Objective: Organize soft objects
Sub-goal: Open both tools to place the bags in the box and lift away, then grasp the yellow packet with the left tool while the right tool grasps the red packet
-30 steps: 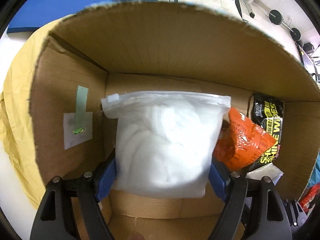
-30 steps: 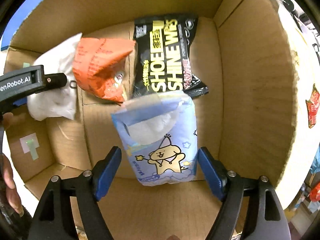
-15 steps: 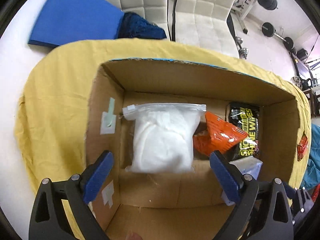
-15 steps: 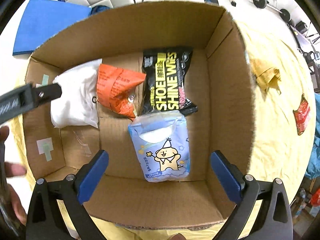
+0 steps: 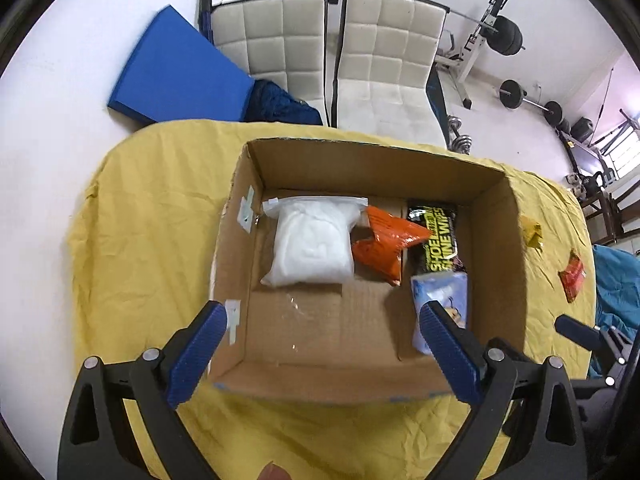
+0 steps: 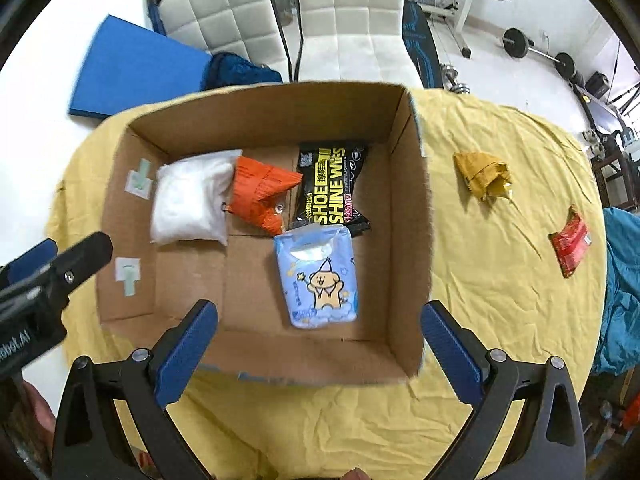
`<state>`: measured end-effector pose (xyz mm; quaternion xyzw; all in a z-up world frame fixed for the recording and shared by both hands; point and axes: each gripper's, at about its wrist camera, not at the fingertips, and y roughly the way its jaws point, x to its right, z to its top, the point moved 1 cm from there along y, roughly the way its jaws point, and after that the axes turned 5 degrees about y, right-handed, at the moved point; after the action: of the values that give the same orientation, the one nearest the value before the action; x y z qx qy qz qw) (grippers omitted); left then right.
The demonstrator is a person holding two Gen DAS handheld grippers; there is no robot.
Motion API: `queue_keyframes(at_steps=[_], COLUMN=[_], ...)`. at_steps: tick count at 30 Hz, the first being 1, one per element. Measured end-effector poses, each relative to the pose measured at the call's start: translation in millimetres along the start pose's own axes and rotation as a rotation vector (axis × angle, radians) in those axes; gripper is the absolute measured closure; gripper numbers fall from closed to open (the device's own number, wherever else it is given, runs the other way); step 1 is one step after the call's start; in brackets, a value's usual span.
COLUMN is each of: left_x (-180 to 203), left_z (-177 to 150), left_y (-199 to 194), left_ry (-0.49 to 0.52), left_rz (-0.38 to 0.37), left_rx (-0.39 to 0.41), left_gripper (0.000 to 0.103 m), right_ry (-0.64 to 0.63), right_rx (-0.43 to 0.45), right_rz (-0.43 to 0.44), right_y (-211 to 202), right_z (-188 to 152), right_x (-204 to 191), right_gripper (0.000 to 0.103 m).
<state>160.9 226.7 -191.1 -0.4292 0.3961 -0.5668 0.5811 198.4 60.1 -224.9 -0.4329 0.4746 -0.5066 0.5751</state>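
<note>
- yellow cloth [image 6: 500, 280] covers the table, serves as work surface; two loose items on its right side, well apart from the box
- cardboard box [image 6: 412, 208] sits open-topped mid-table, the collection bin for the soft stuff
- white stuffing bag [image 5: 312, 244] lies flat at far left of box floor, zip edge toward far wall; probably put there to start a row
- black shoe wipes pack [image 6: 332, 188] at far wall, right of centre, flat
- blue tissue pack [image 6: 320, 276] lies near side of the wipes, touching its near edge, printed face up; fills the free floor on the right
- orange pouch [image 6: 260, 192] wedged between white bag and wipes, crumpled, leaning on both
- left gripper [image 5: 320, 344] above near box edge, jaws wide apart, nothing between them
- right gripper [image 6: 320, 340] likewise spread wide and empty, over near rim
- yellow pouch [image 6: 484, 176] and red packet [image 6: 572, 242] outside the box on the cloth at right; likely next picks, closer to the right gripper
- near left of box floor bare, room for them
</note>
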Motion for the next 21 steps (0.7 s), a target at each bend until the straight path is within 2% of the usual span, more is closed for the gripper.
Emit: queue_keyframes(at_steps=[13, 21], left_x=[17, 30], left_z=[-28, -39], left_y=[-85, -112], left_ry=[0.019, 0.024], left_rz=[-0.013, -0.001], left_rx=[0.111, 0.141], left_gripper=[0.004, 0.004], right_ry=[0.023, 0.017], right_rx=[0.102, 0.135], right_rz=[0.06, 0.111], right_y=[-82, -112], right_z=[-39, -53], right_x=[19, 25], right_gripper=[0.0, 0.0])
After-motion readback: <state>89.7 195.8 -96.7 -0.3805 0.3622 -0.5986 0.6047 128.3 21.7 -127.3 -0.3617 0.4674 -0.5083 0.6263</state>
